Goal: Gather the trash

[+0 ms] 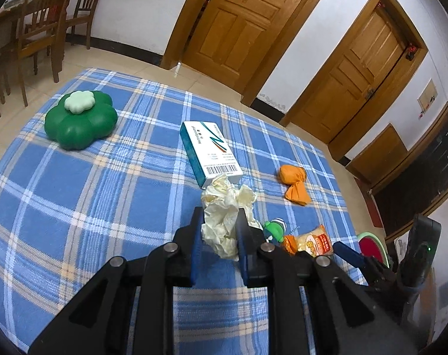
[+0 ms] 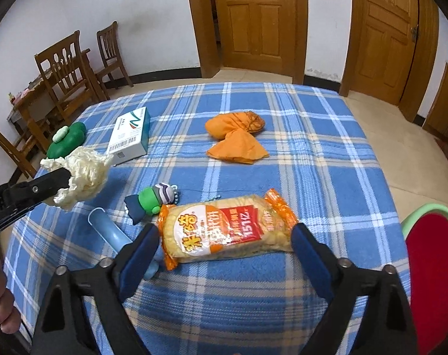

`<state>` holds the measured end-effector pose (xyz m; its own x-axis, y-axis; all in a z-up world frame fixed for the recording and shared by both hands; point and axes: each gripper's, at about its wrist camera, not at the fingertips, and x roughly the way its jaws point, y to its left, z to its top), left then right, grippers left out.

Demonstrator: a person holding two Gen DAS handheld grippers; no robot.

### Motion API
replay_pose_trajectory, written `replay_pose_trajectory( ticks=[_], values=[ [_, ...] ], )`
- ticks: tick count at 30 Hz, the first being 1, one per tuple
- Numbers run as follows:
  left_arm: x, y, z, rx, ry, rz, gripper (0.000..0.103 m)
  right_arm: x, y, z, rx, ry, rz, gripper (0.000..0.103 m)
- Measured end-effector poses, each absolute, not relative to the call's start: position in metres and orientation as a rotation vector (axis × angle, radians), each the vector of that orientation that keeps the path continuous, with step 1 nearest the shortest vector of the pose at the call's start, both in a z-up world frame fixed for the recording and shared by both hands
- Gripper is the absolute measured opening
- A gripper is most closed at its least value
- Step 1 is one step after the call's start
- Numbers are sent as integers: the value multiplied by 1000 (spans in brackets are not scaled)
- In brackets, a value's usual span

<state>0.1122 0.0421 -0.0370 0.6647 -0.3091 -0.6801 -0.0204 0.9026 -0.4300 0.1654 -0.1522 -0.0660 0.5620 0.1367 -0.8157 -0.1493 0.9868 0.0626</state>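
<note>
- Left wrist view: the left hand-held gripper [image 1: 218,230] is clamped on a crumpled cream glove [image 1: 224,207], its two blue-padded fingers [image 1: 196,245] pressing the wad from both sides.
- The glove is held above the blue plaid tabletop [image 1: 91,192]; its upper end lies just in front of a white and teal box [image 1: 209,151], which lies flat near the middle of the cloth.
- A green flower-shaped container [image 1: 82,121] sits well apart at the far left, and an orange cloth bundle [image 1: 295,183] lies to the right of the box.
- A small green toy [image 1: 274,229] and an orange snack packet [image 1: 312,241] lie just right of the gripper, with the right hand-held gripper's blue pad beyond them.
- Right wrist view: the right hand-held gripper [image 2: 224,242] is spread wide, one finger on each side of the snack packet [image 2: 227,230]; whether the pads touch the wrapper's ends I cannot tell.
- The packet lies flat on the tabletop [image 2: 327,162], near its front edge.
- The green toy [image 2: 150,201] lies just beside the packet's left end, and a pale blue tube [image 2: 108,230] lies by the left finger.
- The left hand-held gripper [image 2: 67,182] enters from the left holding the glove [image 2: 82,174] above the cloth.
- The box [image 2: 132,136], the green container [image 2: 66,142] and the orange bundle [image 2: 235,136] lie farther back.
- A red seat with a green rim [image 2: 431,254] stands beside the tabletop on the right.
</note>
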Motion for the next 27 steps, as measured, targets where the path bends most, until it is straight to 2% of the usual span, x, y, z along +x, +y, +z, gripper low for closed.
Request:
replay_pose_trajectory(
  ticks=[6, 8, 27],
  values=[
    [108, 38, -35, -414, 837, -173, 20, 160, -151, -64, -25, 950, 169, 80],
    [105, 36, -34, -412, 835, -176, 20, 157, -156, -60, -2, 944, 166, 74],
    [84, 9, -12, -359, 813, -226, 20, 112, -204, -17, 110, 849, 108, 73]
  ],
)
